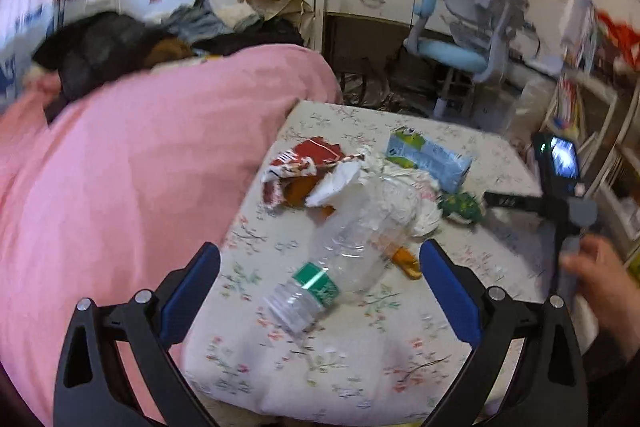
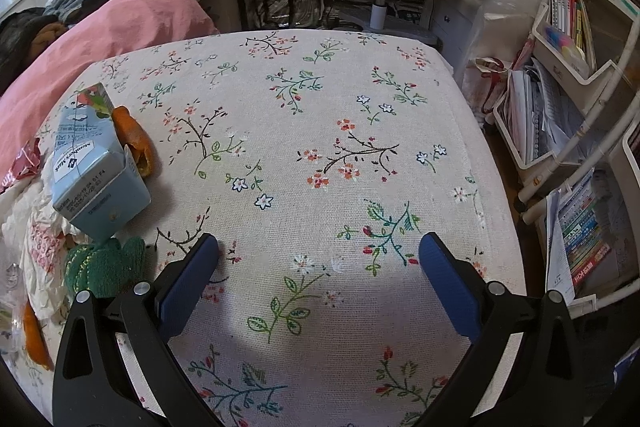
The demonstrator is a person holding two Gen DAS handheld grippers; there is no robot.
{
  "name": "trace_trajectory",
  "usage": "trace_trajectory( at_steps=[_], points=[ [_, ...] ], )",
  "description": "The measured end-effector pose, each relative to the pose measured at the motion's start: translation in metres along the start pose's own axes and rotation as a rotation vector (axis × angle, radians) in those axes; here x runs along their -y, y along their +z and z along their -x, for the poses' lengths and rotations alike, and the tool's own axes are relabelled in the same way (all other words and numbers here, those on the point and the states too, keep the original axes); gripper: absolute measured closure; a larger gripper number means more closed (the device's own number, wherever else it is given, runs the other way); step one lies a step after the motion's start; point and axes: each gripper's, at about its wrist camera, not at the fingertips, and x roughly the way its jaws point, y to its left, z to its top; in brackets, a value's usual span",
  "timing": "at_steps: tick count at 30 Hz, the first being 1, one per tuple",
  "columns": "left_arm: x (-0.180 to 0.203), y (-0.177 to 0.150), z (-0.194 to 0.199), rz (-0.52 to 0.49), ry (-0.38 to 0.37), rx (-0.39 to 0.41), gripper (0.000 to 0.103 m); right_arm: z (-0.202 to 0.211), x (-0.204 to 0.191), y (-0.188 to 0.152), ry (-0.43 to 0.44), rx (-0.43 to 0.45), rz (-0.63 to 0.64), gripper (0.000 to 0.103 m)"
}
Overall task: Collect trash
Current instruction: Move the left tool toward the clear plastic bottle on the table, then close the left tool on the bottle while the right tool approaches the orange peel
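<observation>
Clear plastic bottle (image 1: 340,259) is lying on its side near the table's (image 2: 320,99) left edge, trash pile just behind it: red wrapper (image 1: 304,163), crumpled tissue (image 1: 392,195), blue carton (image 2: 92,163), orange peel (image 2: 136,139). I'm holding my left tongs (image 1: 320,279) spread apart around the bottle, not touching. My right tongs (image 2: 320,267) are hovering apart over bare cloth.

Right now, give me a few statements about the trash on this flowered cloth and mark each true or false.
1. The clear plastic bottle lies on its side. True.
2. The left gripper is shut on the bottle. False: its jaws stand open, with the bottle lying between and ahead of them.
3. The blue carton lies next to a piece of orange peel. True.
4. The right gripper holds the green knitted thing. False: it is open and empty, over bare flowered cloth.
5. The trash is already bagged. False: it lies loose on the cloth.
</observation>
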Motion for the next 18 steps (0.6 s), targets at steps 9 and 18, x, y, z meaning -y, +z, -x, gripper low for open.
trace_trajectory(
  at_steps=[9, 18],
  points=[
    [-0.01, 0.005, 0.006, 0.023, -0.007, 0.019, 0.008, 0.014, 0.011, -0.011, 0.041, -0.081, 0.052, 0.007],
    [-0.007, 0.003, 0.018, 0.017, -0.01, 0.116, 0.008, 0.21, 0.002, -0.05, 0.084, 0.44, 0.081, 0.007]
  ],
)
